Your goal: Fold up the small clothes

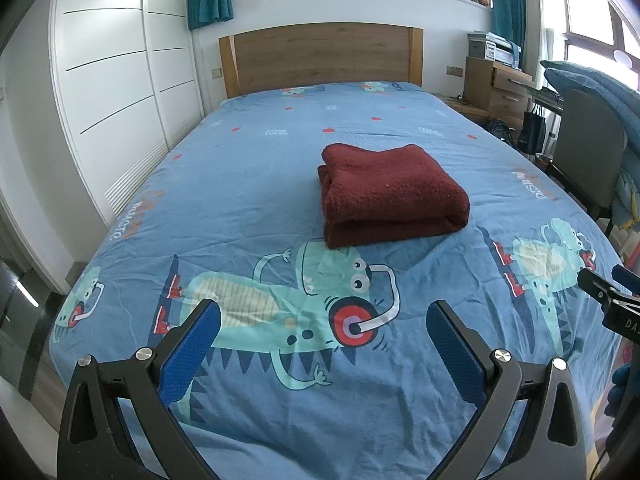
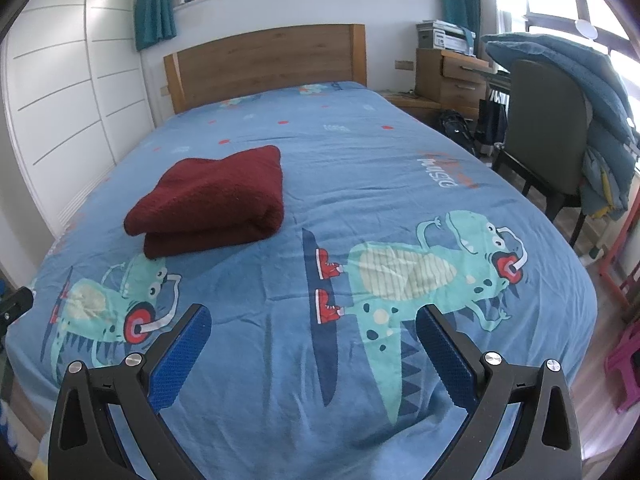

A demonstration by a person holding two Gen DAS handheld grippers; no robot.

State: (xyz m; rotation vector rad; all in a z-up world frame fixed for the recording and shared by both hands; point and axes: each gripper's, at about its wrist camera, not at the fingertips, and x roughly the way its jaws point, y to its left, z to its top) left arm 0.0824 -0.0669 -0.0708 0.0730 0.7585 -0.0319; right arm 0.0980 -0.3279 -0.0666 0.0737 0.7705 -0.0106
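A dark red fleecy garment (image 1: 390, 194) lies folded into a thick square on the blue dinosaur-print bedsheet (image 1: 248, 184), near the middle of the bed. In the right wrist view the same folded garment (image 2: 212, 202) sits to the left and further away. My left gripper (image 1: 324, 312) hovers over the near part of the bed, open, nothing between its blue pads (image 1: 192, 352). My right gripper (image 2: 314, 320) is also open and empty, held over the sheet (image 2: 380, 152) to the right of the garment. The right gripper's black tip (image 1: 600, 288) shows at the left view's right edge.
A wooden headboard (image 1: 320, 56) stands at the far end, white wardrobe doors (image 1: 112, 80) along the left. To the right are a wooden drawer unit (image 2: 452, 76), a dark chair (image 2: 548, 136) draped with blue bedding, bags on the floor and a pink stool (image 2: 624, 360).
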